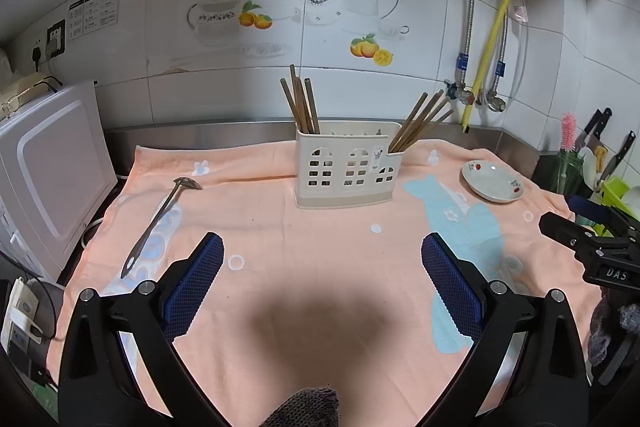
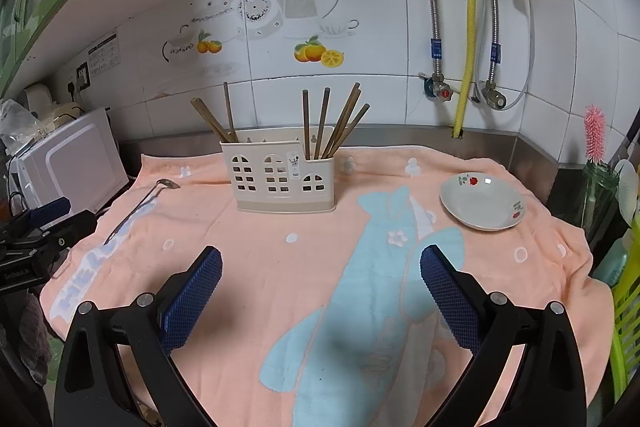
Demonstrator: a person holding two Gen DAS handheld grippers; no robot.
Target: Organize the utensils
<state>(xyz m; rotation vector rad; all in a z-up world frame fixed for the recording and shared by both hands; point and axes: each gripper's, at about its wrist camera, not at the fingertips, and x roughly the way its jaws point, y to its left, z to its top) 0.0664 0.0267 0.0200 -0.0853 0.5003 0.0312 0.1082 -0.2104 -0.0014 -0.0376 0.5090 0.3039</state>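
A peach towel (image 1: 320,267) covers my tabletop, the cream utensil holder (image 1: 346,167) with chopsticks (image 1: 302,103) stands at frame centre, the metal ladle (image 1: 160,215) lies at left of it, and my left tool (image 1: 322,283) and right tool (image 2: 320,291) both gape wide, holding nothing.

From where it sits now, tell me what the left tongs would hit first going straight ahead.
Probably the holder, dead ahead of the open left tongs; only bare towel lies between. Depth is uncertain.
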